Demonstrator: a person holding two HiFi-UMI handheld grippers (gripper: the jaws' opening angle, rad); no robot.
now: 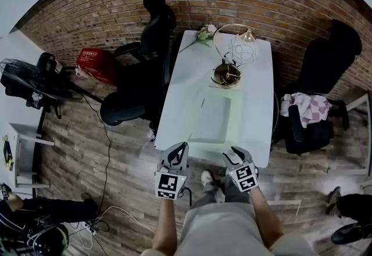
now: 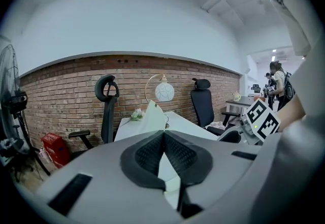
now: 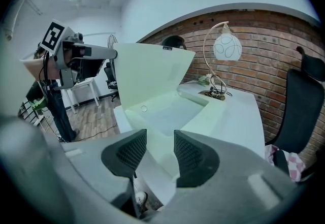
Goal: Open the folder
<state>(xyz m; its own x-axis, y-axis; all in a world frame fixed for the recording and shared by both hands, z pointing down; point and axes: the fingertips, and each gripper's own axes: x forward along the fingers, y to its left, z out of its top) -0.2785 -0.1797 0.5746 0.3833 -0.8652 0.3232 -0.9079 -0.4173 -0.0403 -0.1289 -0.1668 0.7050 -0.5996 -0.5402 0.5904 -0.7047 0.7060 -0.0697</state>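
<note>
Folder (image 1: 212, 116): pale green; its base lies flat on the white table (image 1: 261, 104), between the lamp (image 1: 231, 51) and the table's near edge.
Cover (image 3: 147, 68): raised and tilted over the base, hinged along its far side. From the head view it shows at most as a thin edge and is hard to make out.
Left gripper (image 1: 183, 145): pads (image 2: 147, 154) pressed together on the near edge of the cover, which shows as a thin sheet running up between them. Its own body cuts off the folder's base in the left gripper view.
Left gripper, from the right gripper view (image 3: 112, 54): tip at the cover's upper left corner; the contact point itself is too small to resolve.
Right gripper (image 1: 232, 151): pads (image 3: 129, 152) apart, nothing gripped; it sits at the table's near edge, with the folder ahead of it.
Inside of folder: one small ring mark; what it is cannot be told.
Office chair (image 1: 145, 46): left of the table, partly hidden behind it.
</note>
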